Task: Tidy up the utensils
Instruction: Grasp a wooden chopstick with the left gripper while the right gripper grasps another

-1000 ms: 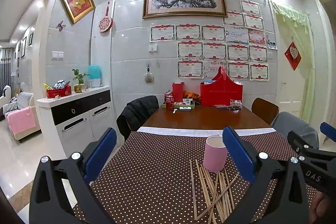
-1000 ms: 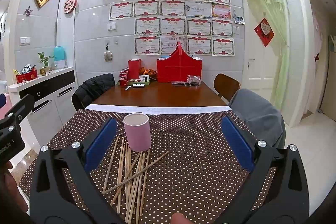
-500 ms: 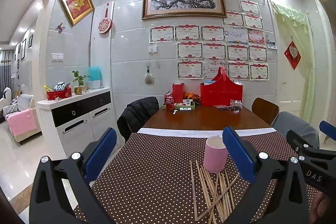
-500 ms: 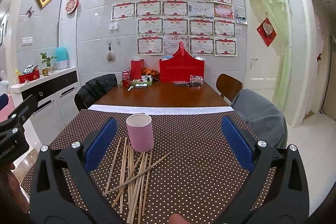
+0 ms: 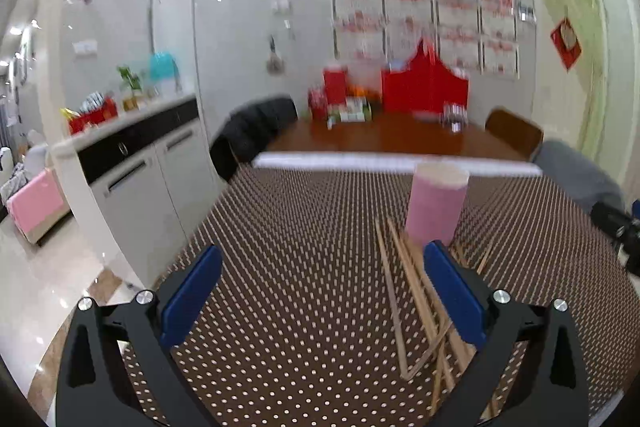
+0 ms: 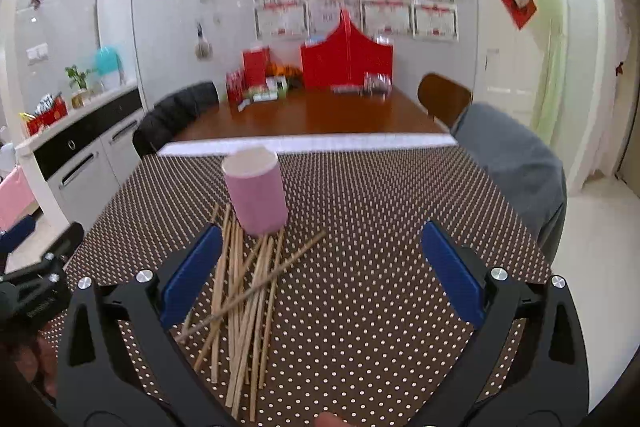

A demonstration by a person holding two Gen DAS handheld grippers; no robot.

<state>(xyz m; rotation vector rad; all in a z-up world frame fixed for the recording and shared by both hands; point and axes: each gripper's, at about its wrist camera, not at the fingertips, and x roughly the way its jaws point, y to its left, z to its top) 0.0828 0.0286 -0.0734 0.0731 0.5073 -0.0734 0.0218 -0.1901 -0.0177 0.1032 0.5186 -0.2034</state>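
A pink cylindrical cup (image 5: 436,205) (image 6: 256,195) stands upright on the brown polka-dot tablecloth (image 5: 312,267) (image 6: 380,227). Several wooden chopsticks (image 5: 416,303) (image 6: 244,291) lie in a loose crossed pile just in front of it. My left gripper (image 5: 322,291) is open and empty, with the pile under its right finger (image 5: 452,291). My right gripper (image 6: 320,271) is open and empty too; the pile lies by its left finger (image 6: 192,273). The other gripper shows at the right edge of the left wrist view and the left edge of the right wrist view.
Beyond the cloth, the bare wooden table (image 6: 312,115) carries a red box (image 6: 346,63), cans and small packets. A black-draped chair (image 6: 176,115) stands at the left, a brown chair (image 6: 444,99) and a grey-covered chair (image 6: 512,163) at the right. A white sideboard (image 5: 132,163) runs along the left.
Both grippers have dropped and tilted down toward the table, so the cup and the chopsticks look closer and larger. Both stay open. The views are blurred by the motion.
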